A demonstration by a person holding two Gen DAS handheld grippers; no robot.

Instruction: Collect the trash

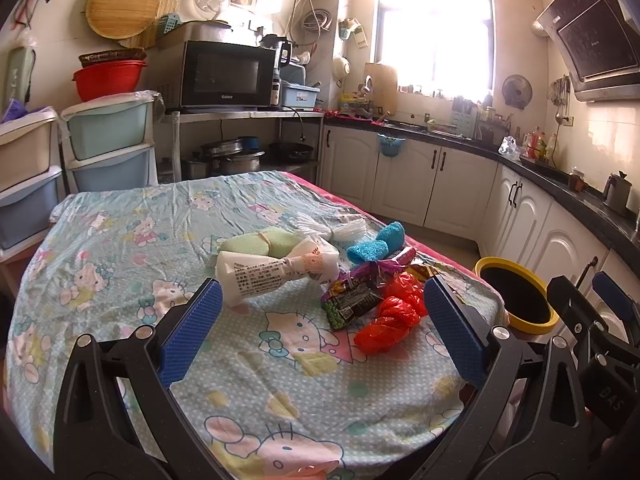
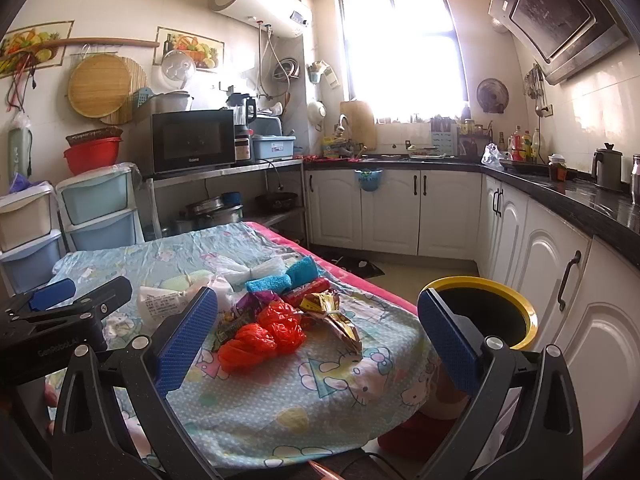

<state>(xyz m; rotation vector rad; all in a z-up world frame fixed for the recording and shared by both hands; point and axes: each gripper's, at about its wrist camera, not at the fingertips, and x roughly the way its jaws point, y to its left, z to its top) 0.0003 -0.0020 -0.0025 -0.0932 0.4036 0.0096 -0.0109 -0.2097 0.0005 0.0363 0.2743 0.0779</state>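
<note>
Trash lies in a heap on the table's Hello Kitty cloth [image 1: 120, 240]: a red plastic bag [image 1: 390, 318] [image 2: 260, 338], a dark snack wrapper [image 1: 350, 300], a white printed wrapper [image 1: 272, 270], a green sponge [image 1: 260, 240], a blue sponge [image 1: 374, 244] [image 2: 280, 278], a white knotted bag [image 1: 332, 230] and a gold wrapper [image 2: 334, 314]. A black bin with a yellow rim [image 1: 516, 294] [image 2: 486, 312] stands on the floor to the table's right. My left gripper [image 1: 322, 328] is open and empty, just short of the heap. My right gripper [image 2: 316, 342] is open and empty, near the table's right corner.
White cabinets under a dark counter [image 2: 560, 196] run along the right and far walls. Plastic drawer units [image 1: 108, 140] and a shelf with a microwave [image 1: 226, 74] stand beyond the table's far left. The left gripper's body [image 2: 60, 312] shows beside the right one.
</note>
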